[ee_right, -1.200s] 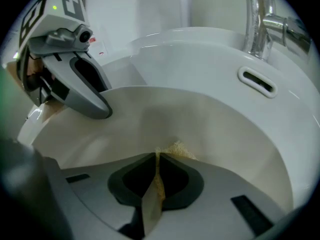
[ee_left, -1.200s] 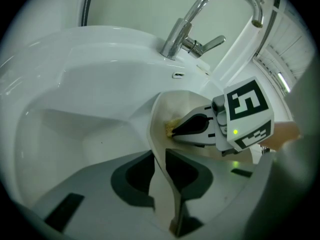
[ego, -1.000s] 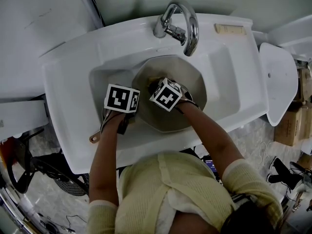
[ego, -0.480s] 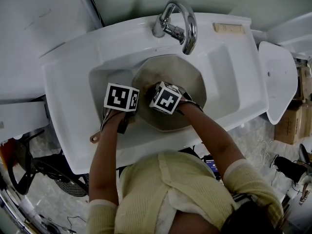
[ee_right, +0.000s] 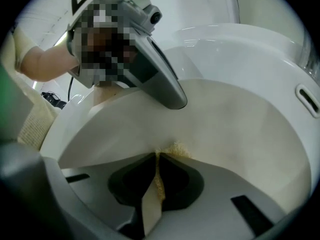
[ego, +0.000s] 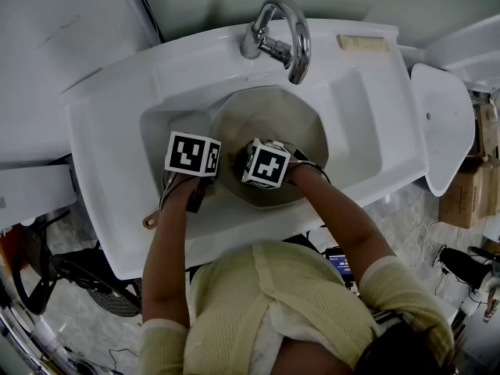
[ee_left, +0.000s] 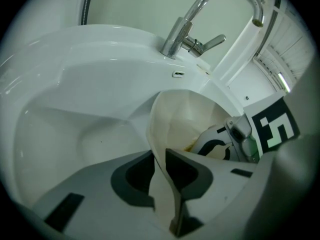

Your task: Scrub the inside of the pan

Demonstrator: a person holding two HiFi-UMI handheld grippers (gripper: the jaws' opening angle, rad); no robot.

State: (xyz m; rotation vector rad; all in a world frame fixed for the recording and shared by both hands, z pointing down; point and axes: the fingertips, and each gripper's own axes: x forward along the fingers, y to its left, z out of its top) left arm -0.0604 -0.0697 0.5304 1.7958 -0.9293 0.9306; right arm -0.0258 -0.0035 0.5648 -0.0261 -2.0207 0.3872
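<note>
A pale round pan [ego: 293,119] lies in the white sink [ego: 109,131] under the faucet. My left gripper [ego: 205,176] is at the pan's left edge. In the left gripper view my left gripper [ee_left: 162,184] is shut on the pan's thin cream wall [ee_left: 182,116]. My right gripper [ego: 254,161] is down inside the pan. In the right gripper view my right gripper [ee_right: 157,184] is shut on a thin yellow scrub pad [ee_right: 175,150]. The pad's tip touches the pan's inner surface [ee_right: 240,129]. The pan's brown handle end [ego: 150,222] sticks out over the sink's front rim.
The chrome faucet [ego: 285,33] arches over the pan's far side. A small pale bar [ego: 362,44] lies on the sink's back ledge. A white lid-like panel [ego: 441,123] stands to the right, and boxes [ego: 469,201] and cables lie on the floor.
My right gripper has slid a little toward the near side of the pan with the pad. My left gripper and the pan have stayed put.
</note>
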